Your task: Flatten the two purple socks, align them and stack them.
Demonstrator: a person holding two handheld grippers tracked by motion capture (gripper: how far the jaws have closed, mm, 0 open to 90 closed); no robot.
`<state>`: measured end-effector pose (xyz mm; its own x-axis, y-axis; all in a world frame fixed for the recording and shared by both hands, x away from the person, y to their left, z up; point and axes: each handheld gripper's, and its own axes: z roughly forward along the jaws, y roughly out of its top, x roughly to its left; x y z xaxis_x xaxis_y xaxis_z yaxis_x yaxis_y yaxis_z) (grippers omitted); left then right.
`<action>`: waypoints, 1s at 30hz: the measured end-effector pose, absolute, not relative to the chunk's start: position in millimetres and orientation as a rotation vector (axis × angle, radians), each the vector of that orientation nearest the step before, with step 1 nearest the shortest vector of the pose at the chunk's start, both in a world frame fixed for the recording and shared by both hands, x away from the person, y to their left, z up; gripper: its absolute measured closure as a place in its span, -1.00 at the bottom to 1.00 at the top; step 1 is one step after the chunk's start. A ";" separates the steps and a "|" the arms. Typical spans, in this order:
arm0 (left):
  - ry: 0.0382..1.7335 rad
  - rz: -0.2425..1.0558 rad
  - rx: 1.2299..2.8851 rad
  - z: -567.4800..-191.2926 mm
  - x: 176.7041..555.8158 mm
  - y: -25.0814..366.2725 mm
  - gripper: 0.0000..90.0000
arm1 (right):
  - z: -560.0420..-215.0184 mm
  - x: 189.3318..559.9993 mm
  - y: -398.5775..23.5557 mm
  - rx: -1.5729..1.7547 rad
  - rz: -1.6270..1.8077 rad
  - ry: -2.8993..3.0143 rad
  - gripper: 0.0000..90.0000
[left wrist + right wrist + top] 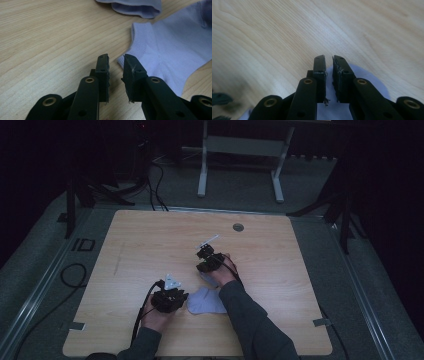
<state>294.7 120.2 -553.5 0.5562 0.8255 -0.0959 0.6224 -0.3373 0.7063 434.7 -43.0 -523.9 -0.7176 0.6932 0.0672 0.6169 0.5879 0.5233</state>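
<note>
Two lavender socks lie on the wooden table [150, 240]. One sock [205, 301] [172, 50] lies flat near the front, and the other sock [209, 279] [135, 6] sits just beyond it. My left gripper [183, 296] [116, 58] rests low at the flat sock's left edge, its jaws a little apart with bare wood between them. My right gripper [204, 265] [328, 58] hovers over the farther sock [367, 75], which shows under its jaws. A narrow gap separates those jaws and nothing is pinched.
A round grommet hole [238, 227] sits near the table's far edge. Cables [142, 312] trail from the left gripper toward the front. A metal stand [240, 160] is on the floor beyond the table. Bare wood stretches to the left and right of the hands.
</note>
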 end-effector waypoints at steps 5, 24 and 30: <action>1.164 0.365 2.076 -553.4 294.8 120.8 0.66 | -536.8 438.8 -35.8 1.154 0.753 2.698 0.73; 1.164 0.366 2.083 -554.4 294.1 119.2 0.66 | -536.5 427.4 -20.6 1.015 0.622 2.648 0.89; 1.167 0.367 2.086 -554.8 294.4 119.3 0.67 | -536.1 426.7 -17.1 1.030 0.573 2.618 1.00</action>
<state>294.4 119.3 -554.8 0.5524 0.8287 -0.0902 0.6276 -0.3423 0.6993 426.7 -17.1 -536.1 -0.7109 0.6957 -0.1034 0.5889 0.6691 0.4533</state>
